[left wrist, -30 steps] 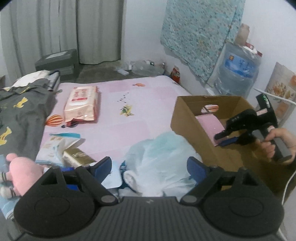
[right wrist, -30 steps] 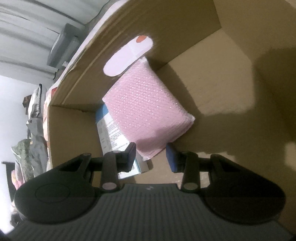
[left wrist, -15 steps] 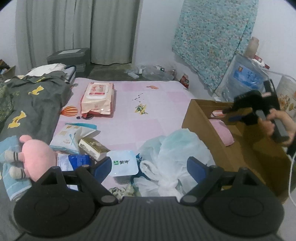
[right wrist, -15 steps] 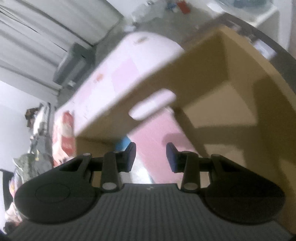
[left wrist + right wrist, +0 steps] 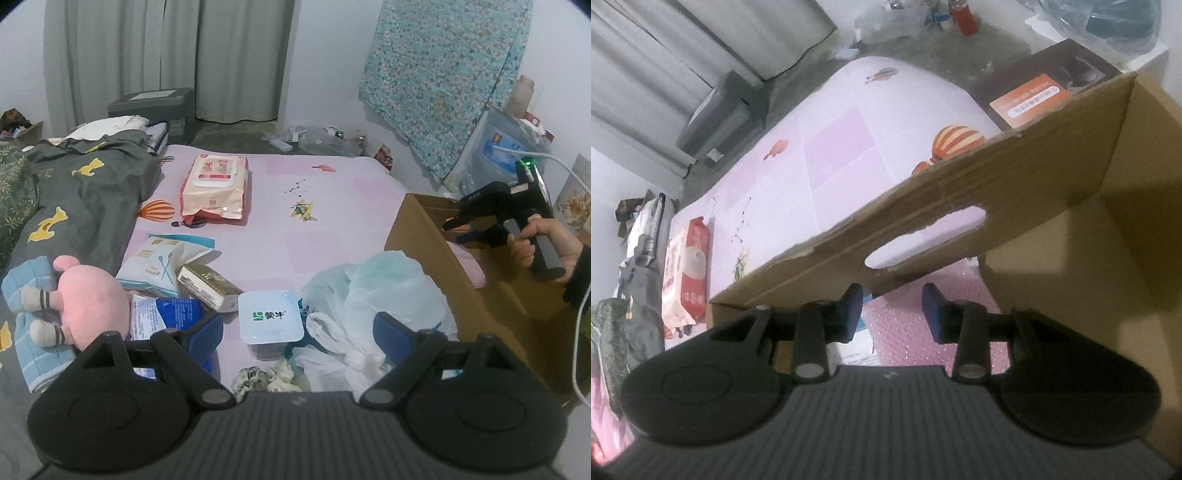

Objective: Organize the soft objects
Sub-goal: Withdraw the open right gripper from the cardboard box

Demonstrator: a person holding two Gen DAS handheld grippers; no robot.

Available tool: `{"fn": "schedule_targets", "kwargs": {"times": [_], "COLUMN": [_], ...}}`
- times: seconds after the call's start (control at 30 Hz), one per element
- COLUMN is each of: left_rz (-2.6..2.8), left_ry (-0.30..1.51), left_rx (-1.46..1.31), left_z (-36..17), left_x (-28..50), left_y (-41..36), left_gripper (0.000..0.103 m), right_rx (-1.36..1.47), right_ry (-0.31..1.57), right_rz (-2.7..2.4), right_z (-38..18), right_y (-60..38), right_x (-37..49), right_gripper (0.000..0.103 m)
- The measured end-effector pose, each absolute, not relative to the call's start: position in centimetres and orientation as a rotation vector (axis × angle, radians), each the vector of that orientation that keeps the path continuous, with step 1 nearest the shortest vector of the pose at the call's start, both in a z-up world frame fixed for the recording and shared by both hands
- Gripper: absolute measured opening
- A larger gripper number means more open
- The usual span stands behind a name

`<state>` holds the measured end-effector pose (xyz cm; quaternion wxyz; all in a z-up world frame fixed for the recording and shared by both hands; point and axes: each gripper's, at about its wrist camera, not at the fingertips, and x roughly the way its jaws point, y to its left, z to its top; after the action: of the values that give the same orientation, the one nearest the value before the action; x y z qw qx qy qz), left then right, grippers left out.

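Note:
My left gripper (image 5: 297, 330) hangs open over the pink bed sheet, its jaws wide apart. A white yogurt cup (image 5: 269, 319) and a crumpled white plastic bag (image 5: 373, 291) lie just beyond its fingertips, untouched. A pink plush toy (image 5: 88, 299) lies at the left. At the right stands a cardboard box (image 5: 421, 254) holding a pink bubble-wrap pouch (image 5: 905, 332). A hand holds my right gripper (image 5: 894, 310) above the box's inside, with the pouch below it. Its jaws stand a little apart with nothing between them.
A wet-wipes pack (image 5: 214, 188) lies mid-bed. Snack packets (image 5: 162, 258) and a small carton (image 5: 207, 284) sit near the plush. A grey blanket (image 5: 74, 192) covers the left side. A water jug (image 5: 495, 147) and a white cable (image 5: 554, 158) are behind the box.
My right gripper has risen from just over the pink pouch to the level of the box's rim. The left view has pulled back, and the yogurt cup and plush now show fully.

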<state>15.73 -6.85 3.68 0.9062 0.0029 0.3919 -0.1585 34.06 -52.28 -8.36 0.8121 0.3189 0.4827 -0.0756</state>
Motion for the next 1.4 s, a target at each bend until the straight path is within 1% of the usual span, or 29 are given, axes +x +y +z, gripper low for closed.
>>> {"fn": "schedule_targets", "kwargs": {"times": [0.17, 0.33, 0.6, 0.9, 1.07, 1.23, 1.4], "left_rz": [-0.333, -0.339, -0.333, -0.292, -0.259, -0.225, -0.194], "left_ry": [0.814, 0.818, 0.812, 0.77, 0.757, 0.758, 0.743], "left_rx": [-0.002, -0.007, -0.014, 0.007, 0.011, -0.005, 0.023], "left_z": [3.5, 3.2, 3.2, 3.7, 3.7, 3.6, 4.2], "left_x": [16.0, 16.2, 16.1, 14.3, 13.4, 12.7, 12.7], "left_y": [-6.8, -6.7, -6.4, -4.9, -3.5, -1.6, -0.2], "left_gripper": [0.089, 0.089, 0.089, 0.089, 0.089, 0.089, 0.089], "right_rx": [0.658, 0.595, 0.638, 0.73, 0.715, 0.707, 0.692], "right_ry": [1.017, 1.068, 1.03, 0.949, 0.923, 0.945, 0.993], "right_rz": [-0.122, -0.145, -0.131, -0.003, 0.11, 0.237, 0.358], "right_z": [-8.3, -9.2, -7.9, -3.5, -0.2, 2.0, 3.1], "right_y": [-51.4, -50.5, -51.4, -50.5, -47.5, -43.1, -37.7], "right_x": [34.3, 34.6, 33.7, 30.1, 28.8, 28.5, 29.1], "right_gripper": [0.036, 0.036, 0.036, 0.037, 0.038, 0.041, 0.044]}}
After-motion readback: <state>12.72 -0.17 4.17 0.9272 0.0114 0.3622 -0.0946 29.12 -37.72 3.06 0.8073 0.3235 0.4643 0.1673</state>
